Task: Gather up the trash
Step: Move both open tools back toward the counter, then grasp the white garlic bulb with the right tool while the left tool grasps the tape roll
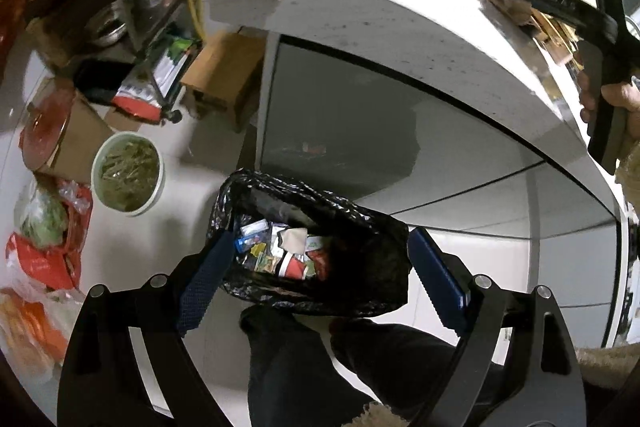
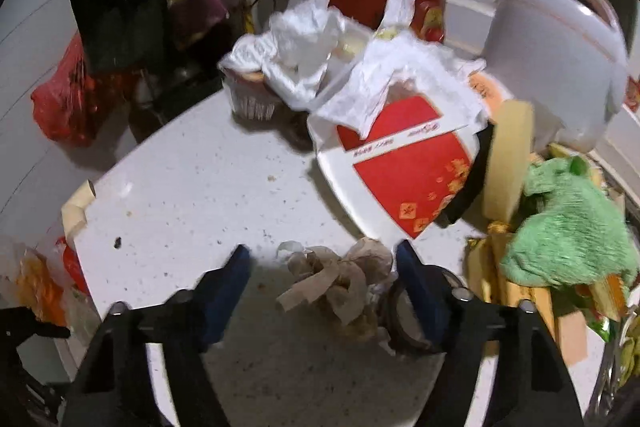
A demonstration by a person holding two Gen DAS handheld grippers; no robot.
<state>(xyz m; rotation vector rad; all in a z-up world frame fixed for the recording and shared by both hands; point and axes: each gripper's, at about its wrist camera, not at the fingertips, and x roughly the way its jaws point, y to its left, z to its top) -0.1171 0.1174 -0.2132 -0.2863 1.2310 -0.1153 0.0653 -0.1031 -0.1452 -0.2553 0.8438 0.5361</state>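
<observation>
Two claws empty | left claw [image 1: 320, 281] wide over trash bin [image 1: 312, 247] | right claw [image 2: 322, 279] half-open around crumpled paper [image 2: 340, 283]

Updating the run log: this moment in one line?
left gripper: open above lined bin | right gripper: open around crumpled paper on counter

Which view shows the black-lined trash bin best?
Left wrist. It looks straight down into the black-lined trash bin on the floor, with wrappers visible inside, framed by the open left gripper. The right wrist view shows only the white countertop; the bin is out of frame.
</observation>
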